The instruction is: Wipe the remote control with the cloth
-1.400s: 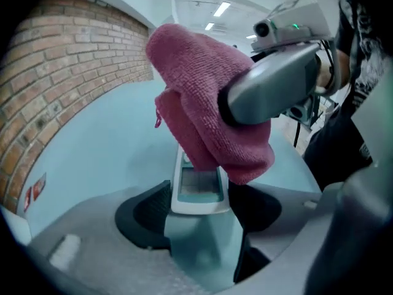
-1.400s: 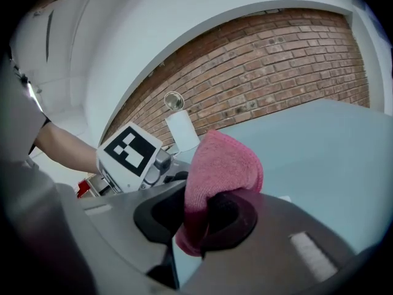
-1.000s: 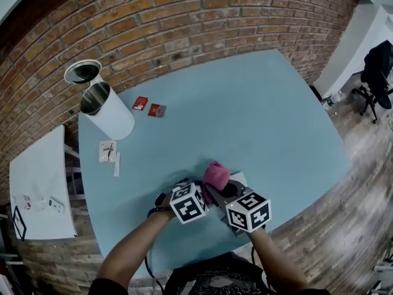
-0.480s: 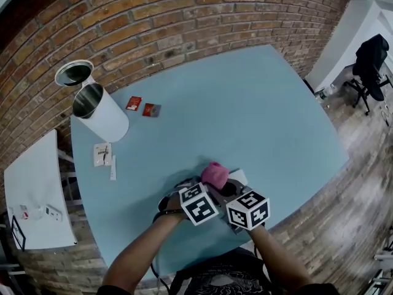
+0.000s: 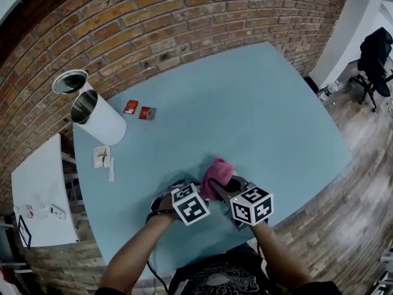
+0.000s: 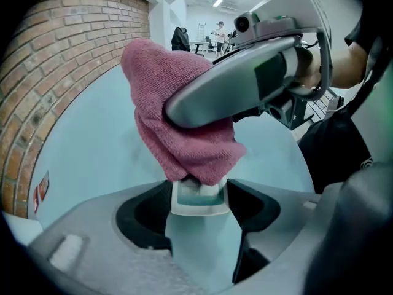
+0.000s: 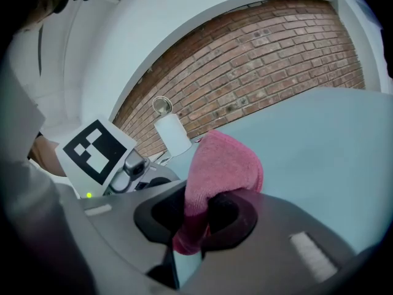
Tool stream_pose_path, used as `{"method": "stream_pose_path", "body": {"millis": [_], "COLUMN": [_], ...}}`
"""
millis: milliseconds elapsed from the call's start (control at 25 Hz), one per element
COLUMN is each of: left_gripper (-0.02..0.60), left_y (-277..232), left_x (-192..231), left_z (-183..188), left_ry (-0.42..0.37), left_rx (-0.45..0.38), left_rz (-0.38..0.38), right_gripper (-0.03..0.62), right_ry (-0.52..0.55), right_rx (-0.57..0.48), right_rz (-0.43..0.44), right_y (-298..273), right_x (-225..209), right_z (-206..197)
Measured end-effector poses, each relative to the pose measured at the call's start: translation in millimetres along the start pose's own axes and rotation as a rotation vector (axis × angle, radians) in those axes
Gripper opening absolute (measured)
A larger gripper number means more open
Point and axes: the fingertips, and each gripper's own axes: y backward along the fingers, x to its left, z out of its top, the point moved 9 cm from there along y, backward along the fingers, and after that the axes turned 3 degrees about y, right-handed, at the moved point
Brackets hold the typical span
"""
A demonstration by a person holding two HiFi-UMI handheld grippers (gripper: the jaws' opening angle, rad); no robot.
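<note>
The remote control (image 6: pixel 198 196) is a pale slim bar, and my left gripper (image 6: pixel 198 201) is shut on its near end. A pink cloth (image 6: pixel 178 128) is draped over the rest of it. My right gripper (image 7: pixel 199 220) is shut on the bunched pink cloth (image 7: pixel 218 171) and presses it down on the remote from above. In the head view both grippers meet near the table's front edge, the left gripper (image 5: pixel 198 193) beside the right gripper (image 5: pixel 221 187), with the cloth (image 5: pixel 217 172) between them. There the remote is hidden under the cloth.
On the blue table (image 5: pixel 258 103), a white metal can (image 5: pixel 98 120) stands tilted at the far left, its lid (image 5: pixel 69 82) behind it. Two red packets (image 5: pixel 139 110) and white paper slips (image 5: pixel 102 156) lie near it. A white side table (image 5: pixel 37 195) stands left.
The cloth has shifted a little over the remote; the white end that showed to the right of the cloth is now covered. Both grippers stay shut.
</note>
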Motion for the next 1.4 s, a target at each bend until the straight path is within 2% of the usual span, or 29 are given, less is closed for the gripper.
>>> {"method": "stream_pose_path", "body": {"millis": [280,960,1200,1400], "left_gripper": [0.293,0.296,0.296,0.296], "left_y": [-1,-3,-3,-4], "left_x": [1,2,2,3], "left_z": [4,9,11,13], "left_ry": [0.015,0.024,0.032,0.033], "left_rx": [0.078,0.171,0.188,0.225], "left_rz": [-0.001,-0.004,0.001,0.002], "right_gripper": [0.063,0.063,0.063,0.063], "right_ry": [-0.014,-0.059,-0.019,0.072], "right_rx": [-0.01,-0.052,-0.093,-0.079], "right_rz": [0.022,-0.011,-0.019,-0.051], "right_y": [16,54,50,34], "right_x": [-30,-93,-105,-110], "right_z": [4,9,25,31]}}
